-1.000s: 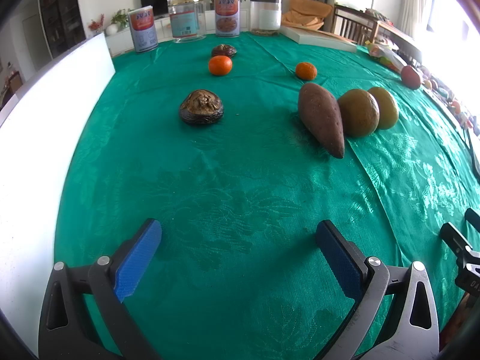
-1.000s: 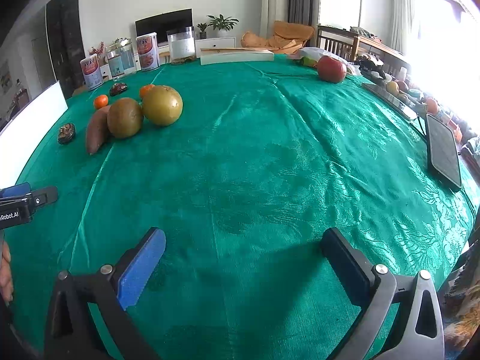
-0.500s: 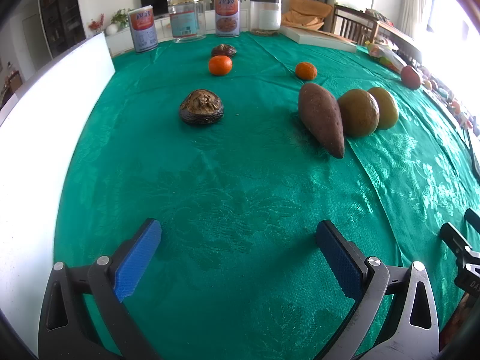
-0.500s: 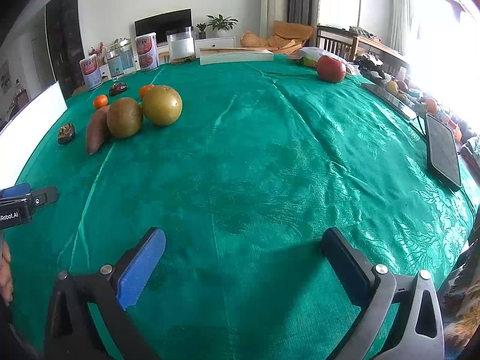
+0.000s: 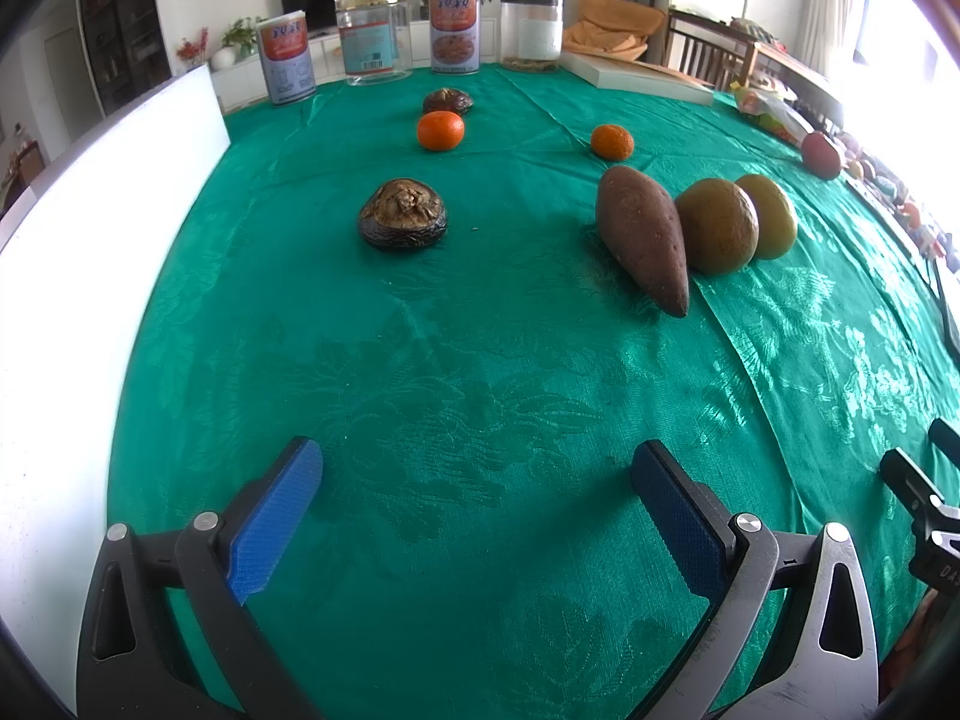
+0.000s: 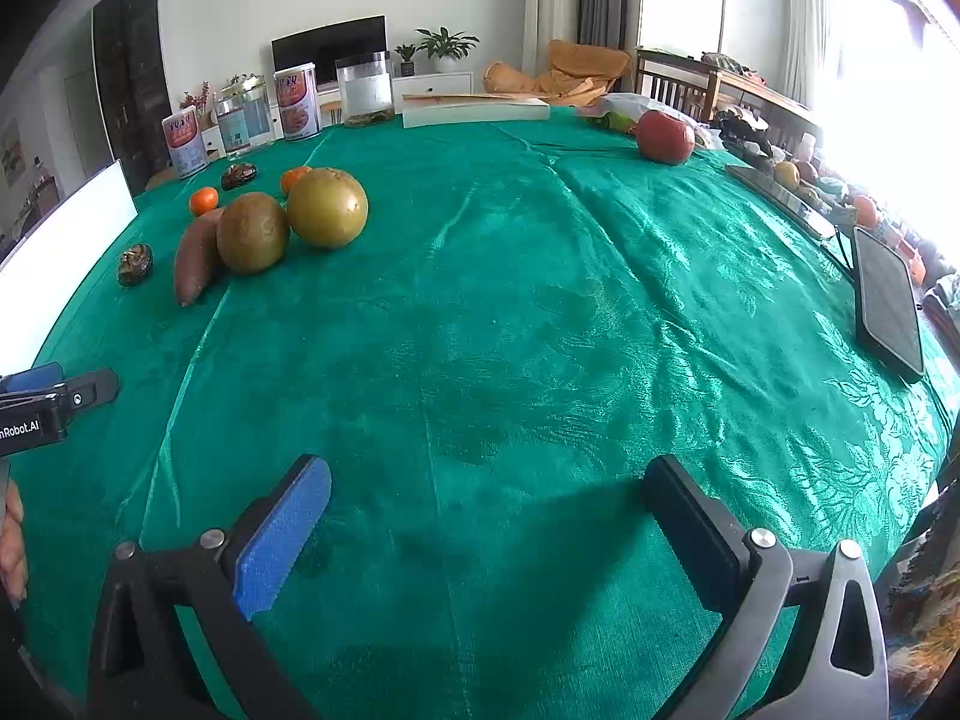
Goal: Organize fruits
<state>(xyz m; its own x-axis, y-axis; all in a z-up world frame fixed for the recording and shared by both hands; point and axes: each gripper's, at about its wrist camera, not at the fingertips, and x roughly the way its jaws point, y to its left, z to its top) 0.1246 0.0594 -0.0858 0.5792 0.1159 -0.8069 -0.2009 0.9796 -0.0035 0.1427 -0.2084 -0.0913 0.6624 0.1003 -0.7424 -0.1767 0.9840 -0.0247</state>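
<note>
On the green tablecloth lie a sweet potato, two brownish-green round fruits, two small oranges and two dark mushroom-like pieces. In the right wrist view the same group lies far left: sweet potato, round fruits. A red apple sits at the far right. My left gripper is open and empty, well short of the fruit. My right gripper is open and empty over bare cloth.
Tins and jars stand along the far edge with a flat white box. A white board borders the left side. A dark tablet lies at the right edge. The left gripper's tip shows in the right view.
</note>
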